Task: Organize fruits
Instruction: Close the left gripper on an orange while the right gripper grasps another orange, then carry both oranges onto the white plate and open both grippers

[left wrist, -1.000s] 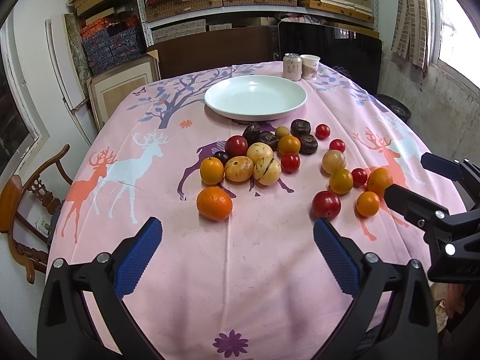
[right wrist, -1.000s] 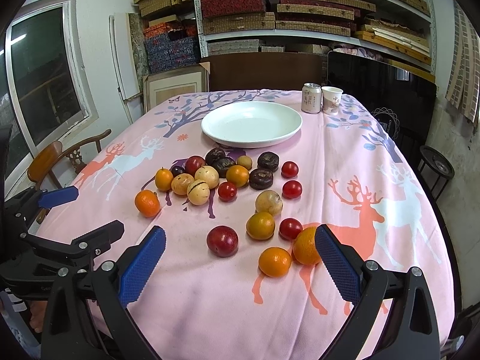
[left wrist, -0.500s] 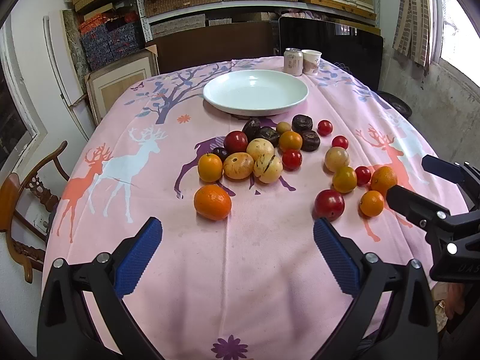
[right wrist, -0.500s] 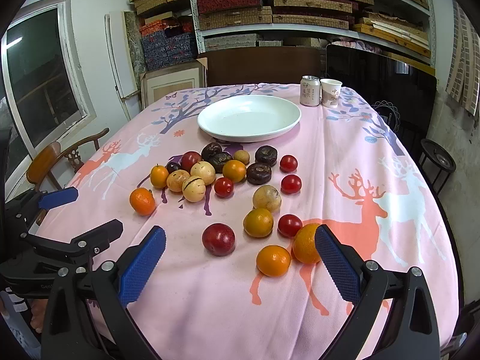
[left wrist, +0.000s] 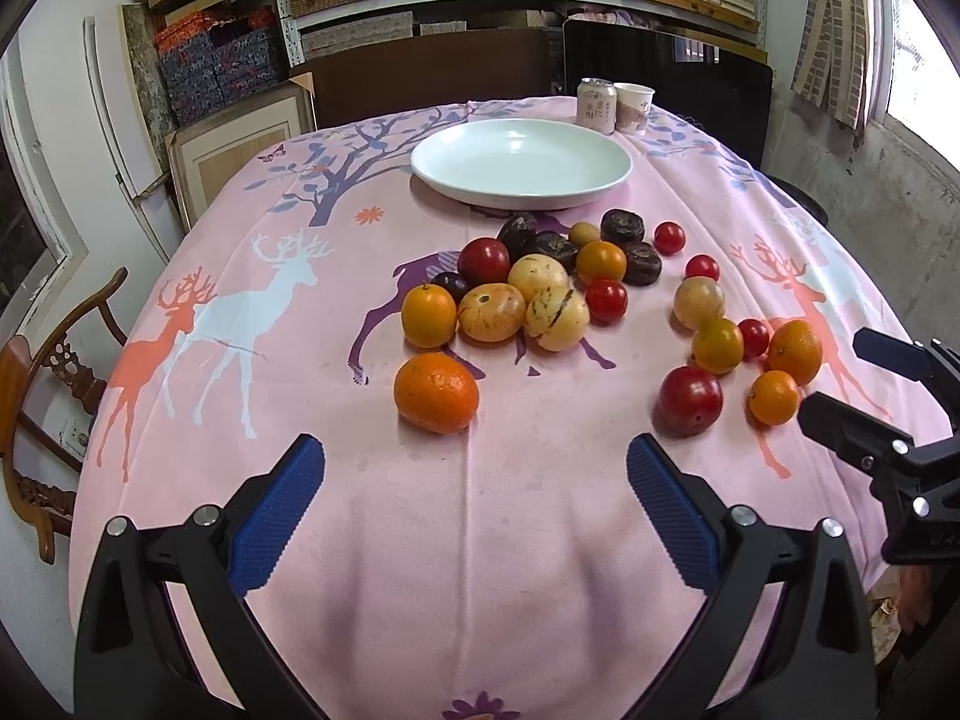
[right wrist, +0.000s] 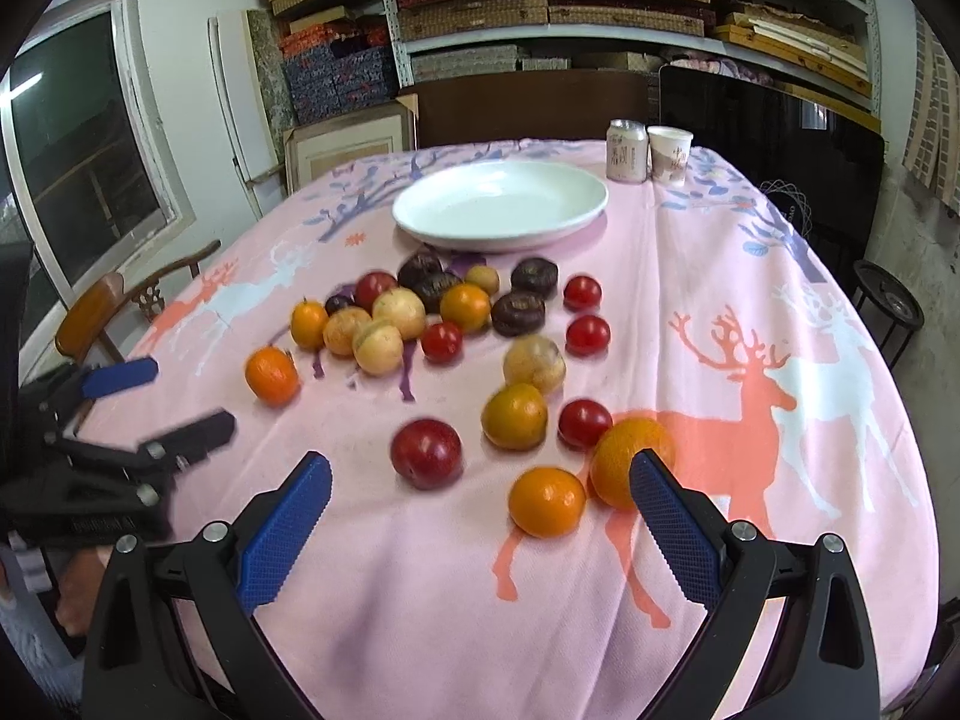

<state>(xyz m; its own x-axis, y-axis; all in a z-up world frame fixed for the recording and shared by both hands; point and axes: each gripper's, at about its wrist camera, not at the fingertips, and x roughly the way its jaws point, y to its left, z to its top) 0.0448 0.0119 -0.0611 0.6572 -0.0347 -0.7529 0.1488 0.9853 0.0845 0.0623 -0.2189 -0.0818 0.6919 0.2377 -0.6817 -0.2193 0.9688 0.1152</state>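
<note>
Several fruits lie loose on the pink deer-print tablecloth [left wrist: 480, 540]: oranges, red plums, small tomatoes, yellow and dark passion fruits. An empty white plate [left wrist: 521, 163] sits behind them, also in the right wrist view [right wrist: 501, 204]. My left gripper [left wrist: 477, 492] is open and empty, just short of a big orange [left wrist: 436, 392]. My right gripper [right wrist: 480, 510] is open and empty, near a red plum [right wrist: 426, 452], a small orange [right wrist: 546, 501] and a larger orange [right wrist: 624, 459]. Each gripper shows at the edge of the other's view.
A drink can [left wrist: 596, 105] and a paper cup [left wrist: 633, 108] stand behind the plate. A wooden chair [left wrist: 42, 420] is at the table's left. Shelves with boxes and a dark panel [left wrist: 678, 72] lie beyond the table.
Both grippers have moved forward toward the fruits, which look larger and closer now. Both stay open. No fruit has moved.
</note>
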